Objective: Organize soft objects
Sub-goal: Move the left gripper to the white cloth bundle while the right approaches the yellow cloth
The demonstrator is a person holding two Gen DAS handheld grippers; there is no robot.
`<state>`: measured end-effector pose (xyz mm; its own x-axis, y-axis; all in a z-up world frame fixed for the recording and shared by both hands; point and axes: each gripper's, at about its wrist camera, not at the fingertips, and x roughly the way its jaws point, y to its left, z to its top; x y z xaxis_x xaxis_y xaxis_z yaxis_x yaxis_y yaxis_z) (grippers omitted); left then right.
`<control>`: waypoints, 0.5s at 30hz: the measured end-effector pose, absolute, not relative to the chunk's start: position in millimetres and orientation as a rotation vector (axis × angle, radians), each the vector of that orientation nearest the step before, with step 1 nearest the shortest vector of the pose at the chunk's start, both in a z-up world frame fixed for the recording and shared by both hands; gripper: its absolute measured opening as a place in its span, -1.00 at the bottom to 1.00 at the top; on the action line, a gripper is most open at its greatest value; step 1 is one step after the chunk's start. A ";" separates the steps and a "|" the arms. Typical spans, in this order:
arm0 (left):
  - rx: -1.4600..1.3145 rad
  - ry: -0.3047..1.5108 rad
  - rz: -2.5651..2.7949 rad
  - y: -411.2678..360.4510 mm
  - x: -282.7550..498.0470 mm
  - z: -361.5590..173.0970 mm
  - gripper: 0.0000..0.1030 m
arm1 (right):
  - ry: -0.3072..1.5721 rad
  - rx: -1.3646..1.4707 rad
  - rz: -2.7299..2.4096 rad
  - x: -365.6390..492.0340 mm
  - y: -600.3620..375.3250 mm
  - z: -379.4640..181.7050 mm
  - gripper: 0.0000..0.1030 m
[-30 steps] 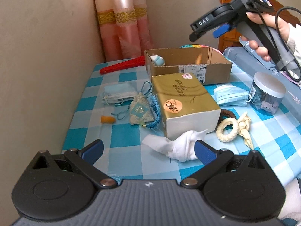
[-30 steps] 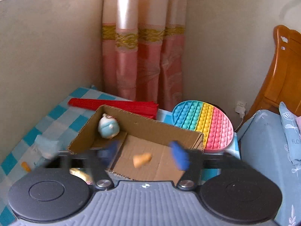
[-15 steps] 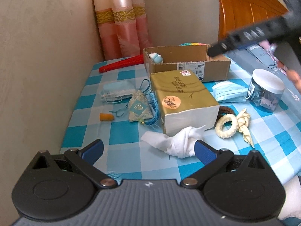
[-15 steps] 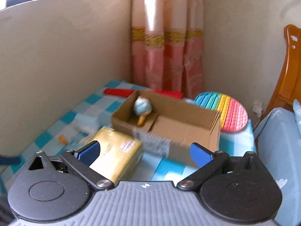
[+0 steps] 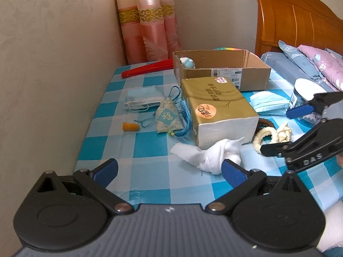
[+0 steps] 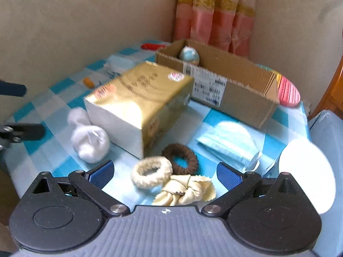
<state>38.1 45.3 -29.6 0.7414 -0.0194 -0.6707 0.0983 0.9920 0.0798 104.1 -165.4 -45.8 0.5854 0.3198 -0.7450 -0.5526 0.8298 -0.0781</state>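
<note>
The right gripper (image 6: 165, 174) hangs wide open and empty, with the cream scrunchie (image 6: 151, 171) directly between its fingers, touching the brown one just beyond. The left gripper (image 5: 169, 170) (also wide, empty) sits farther off near the crumpled tissue (image 5: 211, 154), so the right is nearer.

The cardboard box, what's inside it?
In the cardboard box, a small blue-and-white soft toy shows in its far left corner. The front wall hides the floor, so anything else inside can't be seen.

Your left gripper (image 5: 169, 171) hangs low with jaws spread wide. Your right gripper (image 6: 165, 175), to its right, gapes too.
</note>
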 end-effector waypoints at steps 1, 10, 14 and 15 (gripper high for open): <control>0.110 0.735 -0.069 45.4 38.0 -29.9 0.99 | 0.809 -0.315 0.518 108.6 -166.9 -50.6 1.00; 0.100 0.765 -0.089 46.9 44.1 -38.1 0.99 | 0.904 -0.265 0.594 101.3 -176.7 -67.4 1.00; 0.099 0.788 -0.116 45.5 48.8 -46.0 0.99 | 0.900 -0.297 0.587 84.9 -174.0 -71.5 1.00; 0.095 0.796 -0.128 44.9 50.4 -48.4 0.99 | 0.895 -0.306 0.580 81.4 -173.3 -72.4 1.00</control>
